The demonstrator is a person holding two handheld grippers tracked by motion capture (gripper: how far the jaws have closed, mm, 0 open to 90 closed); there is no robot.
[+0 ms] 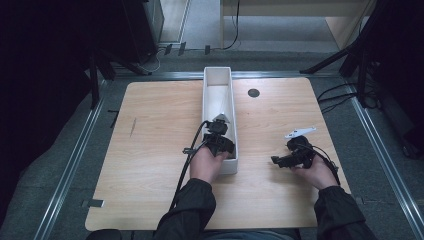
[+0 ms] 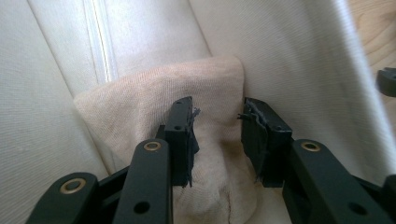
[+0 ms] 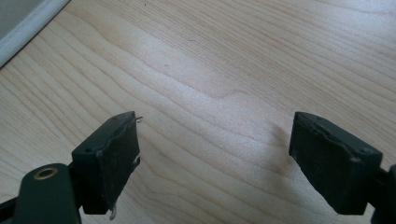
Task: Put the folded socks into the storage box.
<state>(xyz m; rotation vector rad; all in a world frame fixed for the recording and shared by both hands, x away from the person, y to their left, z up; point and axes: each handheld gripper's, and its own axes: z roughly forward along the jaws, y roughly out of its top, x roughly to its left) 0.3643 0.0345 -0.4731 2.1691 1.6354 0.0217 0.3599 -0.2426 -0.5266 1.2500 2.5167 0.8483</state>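
A long white box (image 1: 218,71) stands lengthwise down the middle of the wooden table (image 1: 150,150). A beige knitted cloth (image 2: 140,107) lies inside it against the white walls. My left gripper (image 1: 220,122) reaches into the near end of the box. In the left gripper view its jaws (image 2: 217,109) hang just over the cloth with a gap between them, the pads not pressing on it. My right gripper (image 1: 274,161) rests low over the bare table to the right of the box, pointing left. Its jaws (image 3: 215,140) stand wide apart with nothing between them.
A small black round disc (image 1: 253,93) is set in the tabletop right of the box's far end. Cables trail from both grippers toward the person. Dark stands and tripod legs (image 1: 330,60) surround the table on the grey floor.
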